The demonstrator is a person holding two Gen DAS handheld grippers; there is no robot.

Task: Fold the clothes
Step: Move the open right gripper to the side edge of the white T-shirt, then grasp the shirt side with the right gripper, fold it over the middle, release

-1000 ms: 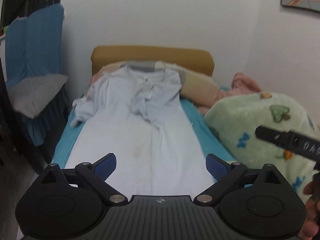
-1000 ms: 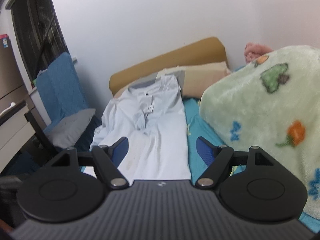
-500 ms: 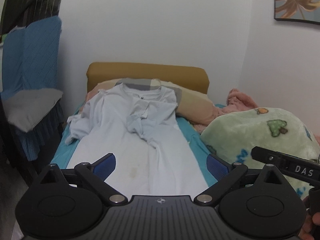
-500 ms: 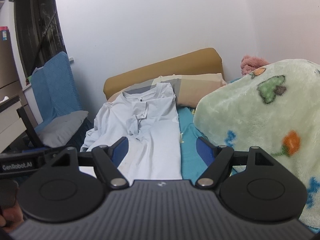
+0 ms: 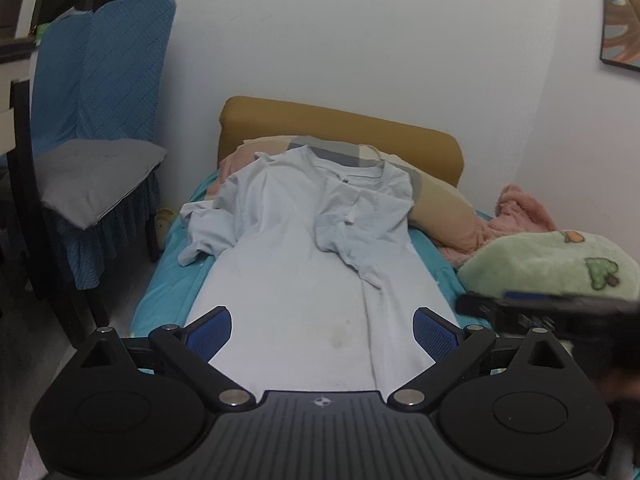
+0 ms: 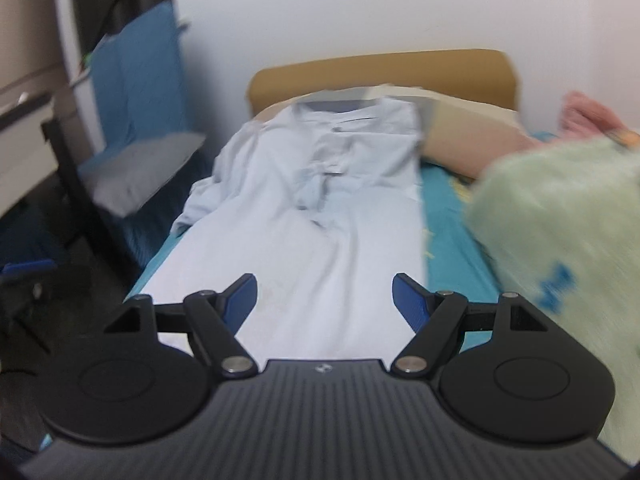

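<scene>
A long pale blue shirt (image 5: 304, 248) lies flat along the bed, collar at the far end on a pillow, one sleeve folded across its chest, the other bunched at its left side. The same pale blue shirt (image 6: 320, 220) fills the middle of the blurred right wrist view. My left gripper (image 5: 322, 334) is open above the shirt's near hem, with nothing between its blue pads. My right gripper (image 6: 325, 300) is also open over the lower part of the shirt and holds nothing. Its black body shows at the right edge of the left wrist view.
A green fleece blanket (image 5: 560, 264) with cartoon prints is heaped on the bed's right side, with a pink cloth (image 5: 516, 216) behind it. A tan headboard (image 5: 340, 128) and a pillow (image 5: 436, 200) lie at the far end. A chair with a blue cover (image 5: 100, 120) stands left of the bed.
Both grippers have shifted over the bed toward the left, and the right one has rolled level. The shirt now sits more centred in each view. Both grippers stay open. The shirt has not moved.
</scene>
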